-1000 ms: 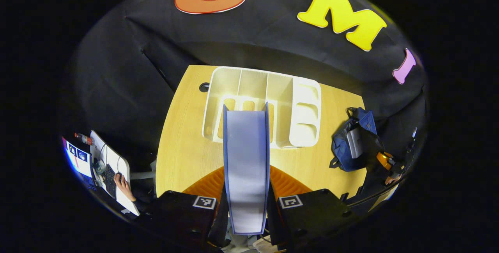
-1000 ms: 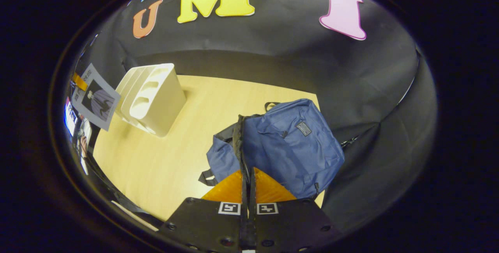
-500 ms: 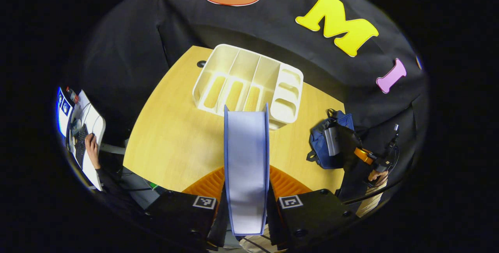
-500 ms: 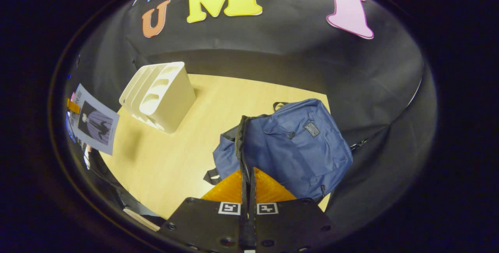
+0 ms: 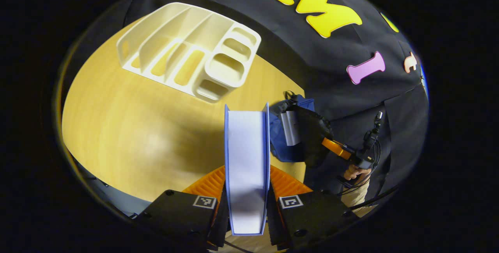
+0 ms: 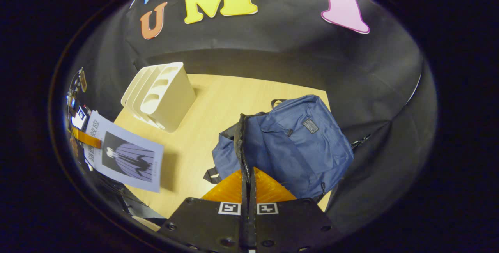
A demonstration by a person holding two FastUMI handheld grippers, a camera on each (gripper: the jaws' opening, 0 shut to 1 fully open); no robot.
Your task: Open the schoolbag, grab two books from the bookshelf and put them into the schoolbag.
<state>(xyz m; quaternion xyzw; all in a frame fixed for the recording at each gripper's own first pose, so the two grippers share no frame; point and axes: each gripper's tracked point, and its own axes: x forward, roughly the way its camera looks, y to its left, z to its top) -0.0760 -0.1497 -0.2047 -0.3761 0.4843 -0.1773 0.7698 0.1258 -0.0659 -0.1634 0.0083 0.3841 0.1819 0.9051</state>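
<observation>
Swung rightward, my left tongs [image 5: 247,190] clench the book [image 5: 246,167] above bare bench [image 5: 128,128], fore-edge up, lengthwise toward the schoolbag [image 6: 296,144]; right tongs [image 6: 248,190] pinch its zipper edge [image 6: 242,147].

In my left gripper view the bookshelf [image 5: 187,50] sits upper left on the table [image 5: 117,128]; the book [image 5: 246,167] stands at centre bottom between my fingers, the schoolbag [image 5: 292,132] just right of it. In my right gripper view the schoolbag [image 6: 296,144] lies centre, the bookshelf [image 6: 160,95] upper left, the book [image 6: 124,157] lower left.
</observation>
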